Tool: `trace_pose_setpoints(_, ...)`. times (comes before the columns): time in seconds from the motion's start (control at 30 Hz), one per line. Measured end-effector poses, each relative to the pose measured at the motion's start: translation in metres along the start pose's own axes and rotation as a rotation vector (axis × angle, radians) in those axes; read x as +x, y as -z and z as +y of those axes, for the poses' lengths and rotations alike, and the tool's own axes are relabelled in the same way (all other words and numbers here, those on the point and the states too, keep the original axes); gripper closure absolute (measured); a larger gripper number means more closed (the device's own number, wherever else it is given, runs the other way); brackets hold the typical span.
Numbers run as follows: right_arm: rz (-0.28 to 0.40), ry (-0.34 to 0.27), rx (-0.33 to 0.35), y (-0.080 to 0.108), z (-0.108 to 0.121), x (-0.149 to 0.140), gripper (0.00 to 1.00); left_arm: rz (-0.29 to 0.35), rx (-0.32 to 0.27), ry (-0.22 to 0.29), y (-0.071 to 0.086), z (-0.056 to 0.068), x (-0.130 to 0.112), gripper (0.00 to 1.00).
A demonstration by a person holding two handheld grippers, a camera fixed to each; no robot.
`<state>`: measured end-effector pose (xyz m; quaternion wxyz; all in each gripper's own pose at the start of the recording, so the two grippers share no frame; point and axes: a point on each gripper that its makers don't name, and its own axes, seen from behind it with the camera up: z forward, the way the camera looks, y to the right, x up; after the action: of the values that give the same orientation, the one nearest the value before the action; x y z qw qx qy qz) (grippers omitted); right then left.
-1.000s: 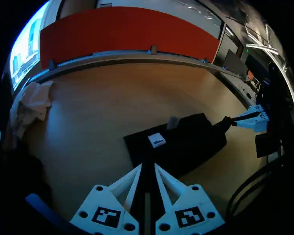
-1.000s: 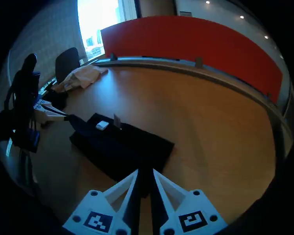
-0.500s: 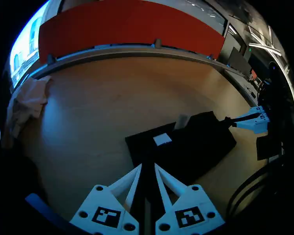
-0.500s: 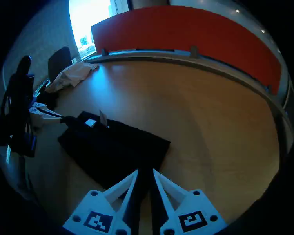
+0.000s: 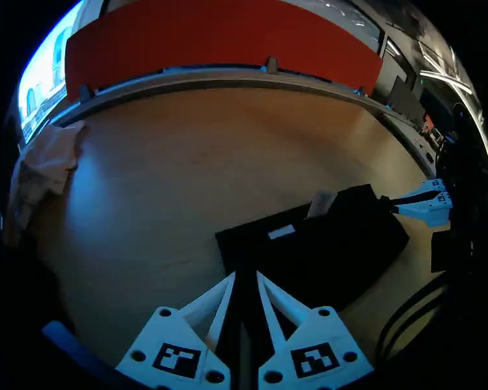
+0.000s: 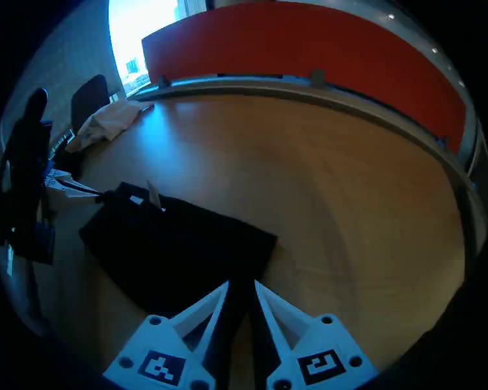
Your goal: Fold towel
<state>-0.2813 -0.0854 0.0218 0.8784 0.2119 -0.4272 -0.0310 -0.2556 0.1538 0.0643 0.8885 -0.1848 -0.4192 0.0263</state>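
- The left tool [image 5: 244,278] and the right tool [image 6: 242,286] are each nearly closed, pinching opposite ends of the dark towel [image 5: 322,240].
- Risk: an uneven pull between the tools could slip a pinched end free and skew the fold.
- The towel lies on the surface [image 5: 179,162], just ahead of each tool, with its long axis running tool to tool.

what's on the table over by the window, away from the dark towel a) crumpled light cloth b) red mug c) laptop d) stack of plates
a: a crumpled light cloth lies at the corner of the table nearest the window, well apart from the dark towel.
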Motion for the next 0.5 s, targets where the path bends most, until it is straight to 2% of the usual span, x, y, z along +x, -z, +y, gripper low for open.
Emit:
trace_pose_setpoints(0.13, 0.007, 0.003, -0.022, -0.005, 0.004, 0.005, 0.81, -0.002, 0.019, -0.015, -0.005, -0.004, 0.004, 0.93)
trace_pose_setpoints(0.37, 0.024, 0.0, -0.046, -0.008, 0.01, 0.013, 0.65, 0.001, 0.047, -0.016, -0.009, -0.011, 0.011, 0.86)
trace_pose_setpoints(0.47, 0.026, 0.0, -0.055, -0.008, 0.013, 0.015, 0.55, 0.003, 0.06, -0.011, -0.01, -0.014, 0.012, 0.8)
trace_pose_setpoints(0.5, 0.028, 0.001, -0.061, -0.008, 0.015, 0.015, 0.49, 0.004, 0.065, -0.009, -0.01, -0.015, 0.013, 0.77)
